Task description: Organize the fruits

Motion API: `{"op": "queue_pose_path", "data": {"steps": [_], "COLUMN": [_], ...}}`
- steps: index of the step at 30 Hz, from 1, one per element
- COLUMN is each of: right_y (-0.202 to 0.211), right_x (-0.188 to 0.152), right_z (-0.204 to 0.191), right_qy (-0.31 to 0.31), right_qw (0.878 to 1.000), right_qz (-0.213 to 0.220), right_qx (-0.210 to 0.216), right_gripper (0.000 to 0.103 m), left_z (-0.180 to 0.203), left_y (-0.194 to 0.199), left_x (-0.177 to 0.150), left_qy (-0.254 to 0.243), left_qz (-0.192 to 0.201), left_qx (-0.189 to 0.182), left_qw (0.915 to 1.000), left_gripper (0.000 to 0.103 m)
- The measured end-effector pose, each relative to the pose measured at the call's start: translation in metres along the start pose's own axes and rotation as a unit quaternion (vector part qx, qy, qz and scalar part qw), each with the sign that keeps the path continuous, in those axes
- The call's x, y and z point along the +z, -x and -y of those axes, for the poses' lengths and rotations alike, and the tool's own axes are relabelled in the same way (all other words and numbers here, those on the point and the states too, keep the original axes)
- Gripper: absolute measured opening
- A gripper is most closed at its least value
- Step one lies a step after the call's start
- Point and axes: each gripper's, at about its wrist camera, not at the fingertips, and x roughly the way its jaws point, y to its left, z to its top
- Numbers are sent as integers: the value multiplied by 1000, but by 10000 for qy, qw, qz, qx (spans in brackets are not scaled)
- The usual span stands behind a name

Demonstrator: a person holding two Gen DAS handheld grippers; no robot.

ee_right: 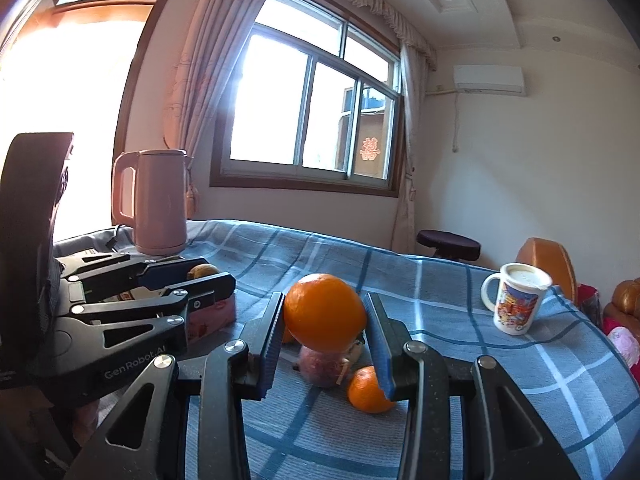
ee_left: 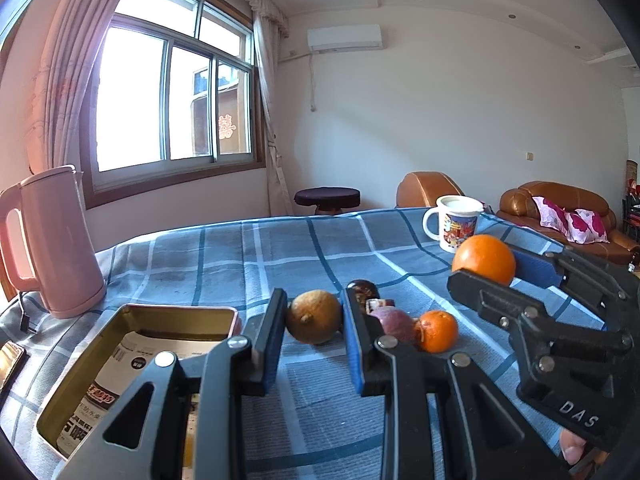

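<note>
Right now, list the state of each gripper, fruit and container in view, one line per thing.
left gripper: shut on the brownish fruit
brownish fruit: clamped, lifted or resting unclear
right gripper: shut on the large orange
large orange: held above the table
small orange: loose on the cloth
purple fruit: loose on the cloth
tin box: open, holds printed paper, no fruit visible
mug: upright, lidded
kettle: upright, lid shut
</note>
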Motion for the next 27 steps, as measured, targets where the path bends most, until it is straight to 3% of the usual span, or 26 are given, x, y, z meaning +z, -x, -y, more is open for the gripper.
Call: {"op": "queue_pose_path", "data": {"steps": [27], "right_y": [-47], "right_x": [30], "right_z": [-71], "right_qy": [419], "right_qw": [9936], "right_qz": [-202], "right_qx": [1033], "right_gripper": [41], "left_z": [-85], "left_y": [10], "left_x": [-10], "left_qy": [525], "left_qz": [-181], "left_qx": [812], "left_qw": [9952], "left_gripper": [29]}}
